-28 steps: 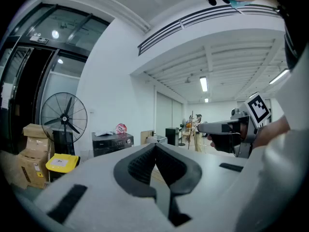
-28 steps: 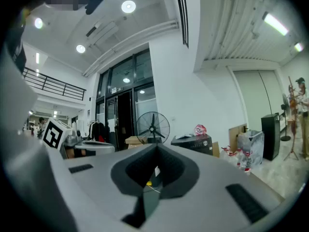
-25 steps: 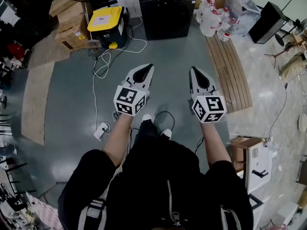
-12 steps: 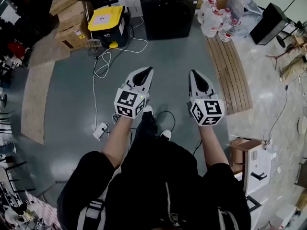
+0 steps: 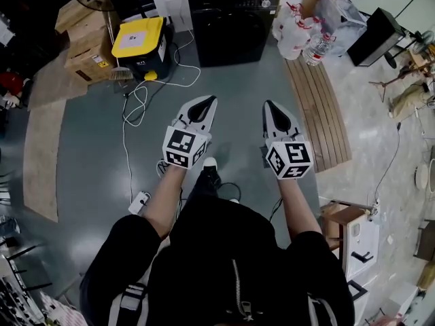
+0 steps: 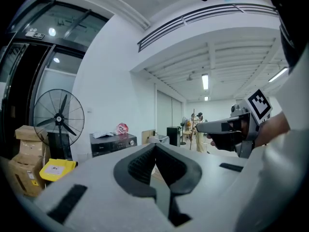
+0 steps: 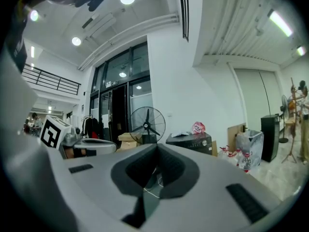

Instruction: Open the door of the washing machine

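Head view: we hold both grippers out side by side above the grey floor (image 5: 95, 134) — the left gripper (image 5: 209, 100) and the right gripper (image 5: 268, 105), each with its jaws pressed together on nothing. Ahead, well apart from both, the black washing machine (image 5: 228, 26) stands with its door closed, between a yellow-lidded box (image 5: 139, 38) and a cluster of water bottles (image 5: 299, 36).

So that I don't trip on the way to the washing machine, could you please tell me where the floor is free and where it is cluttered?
Free: the grey floor straight ahead, between the white cable on the left and the wooden slat board on the right, up to the washing machine. Crowded: the yellow-lidded bin and bottles flanking it.
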Tool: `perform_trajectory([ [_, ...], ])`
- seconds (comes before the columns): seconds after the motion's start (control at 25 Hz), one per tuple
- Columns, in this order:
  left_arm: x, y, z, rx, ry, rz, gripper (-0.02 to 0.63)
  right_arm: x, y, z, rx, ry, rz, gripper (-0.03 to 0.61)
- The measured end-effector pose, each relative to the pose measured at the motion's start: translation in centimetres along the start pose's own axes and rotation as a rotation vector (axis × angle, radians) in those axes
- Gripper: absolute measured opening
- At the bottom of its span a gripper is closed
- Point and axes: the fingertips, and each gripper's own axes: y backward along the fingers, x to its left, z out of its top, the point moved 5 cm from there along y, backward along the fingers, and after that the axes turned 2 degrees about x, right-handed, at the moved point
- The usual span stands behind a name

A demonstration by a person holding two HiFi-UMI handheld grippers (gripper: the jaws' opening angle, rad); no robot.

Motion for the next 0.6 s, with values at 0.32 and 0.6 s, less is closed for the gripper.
perform_trajectory([
  [0.32, 10.0, -6.2, 1.8, 0.002, -0.05, -0.053, 0.005, -1.1, -11.2, 2.4, -0.018, -0.026, -0.053, 0.005],
  [0.6, 15.0, -9.7, 2.2, 0.009, -0.035, -0.074, 0.005, -1.7, -16.3, 3.2, -0.012, -0.029, -0.084, 0.005],
])
